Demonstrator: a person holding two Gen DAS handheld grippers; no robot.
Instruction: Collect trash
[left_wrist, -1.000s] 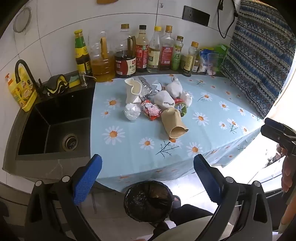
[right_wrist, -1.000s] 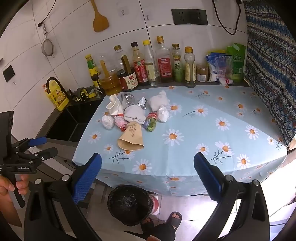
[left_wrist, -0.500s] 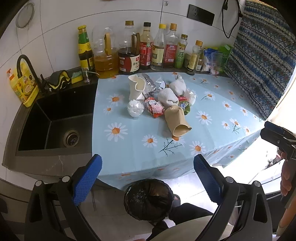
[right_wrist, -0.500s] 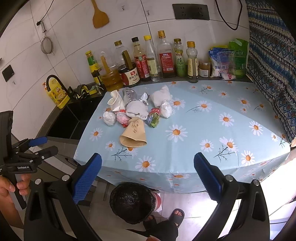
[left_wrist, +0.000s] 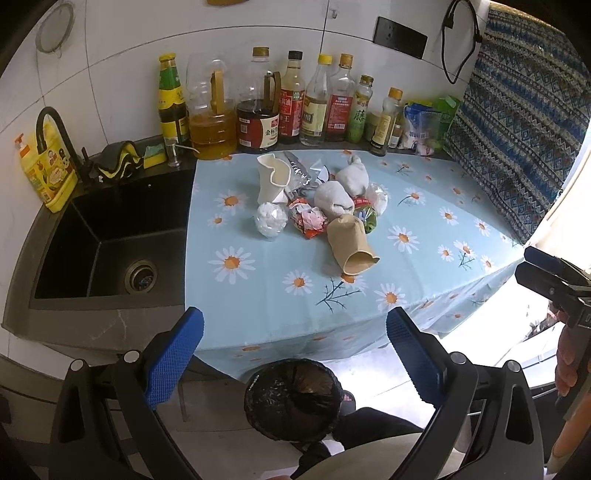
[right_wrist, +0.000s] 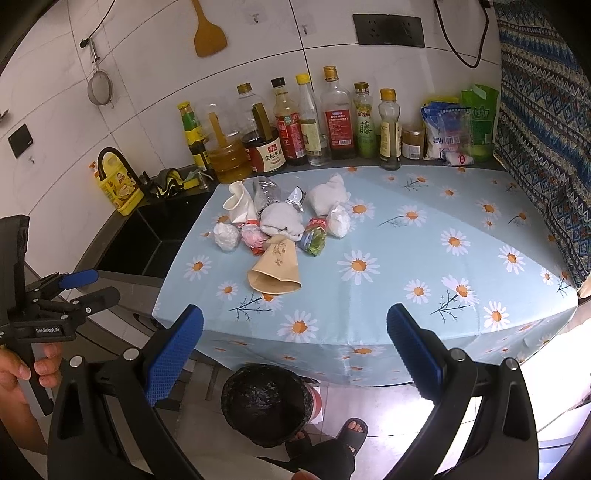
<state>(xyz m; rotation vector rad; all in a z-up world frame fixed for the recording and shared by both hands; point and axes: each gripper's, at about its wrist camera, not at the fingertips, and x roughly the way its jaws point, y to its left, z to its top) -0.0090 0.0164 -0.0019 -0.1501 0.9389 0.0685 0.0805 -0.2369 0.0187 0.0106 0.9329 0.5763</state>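
A pile of trash lies on the daisy-print tablecloth (left_wrist: 258, 280): a crushed brown paper cup (left_wrist: 351, 245) (right_wrist: 276, 268), a crumpled white cup (left_wrist: 272, 180) (right_wrist: 238, 203), white paper balls (left_wrist: 271, 220), foil and coloured wrappers (left_wrist: 309, 220). A bin with a black liner (left_wrist: 293, 398) (right_wrist: 266, 402) stands on the floor below the table's front edge. My left gripper (left_wrist: 294, 354) is open and empty, above the bin, short of the table. My right gripper (right_wrist: 294, 350) is open and empty, also in front of the table.
A row of oil and sauce bottles (left_wrist: 288, 107) lines the tiled back wall. A black sink (left_wrist: 110, 243) with a faucet lies left of the table. A patterned curtain (left_wrist: 517, 140) hangs at the right. A sandalled foot (right_wrist: 351, 430) stands by the bin.
Both grippers have edged slightly closer to the table; the trash pile looks a little nearer. Nothing was grasped or moved.
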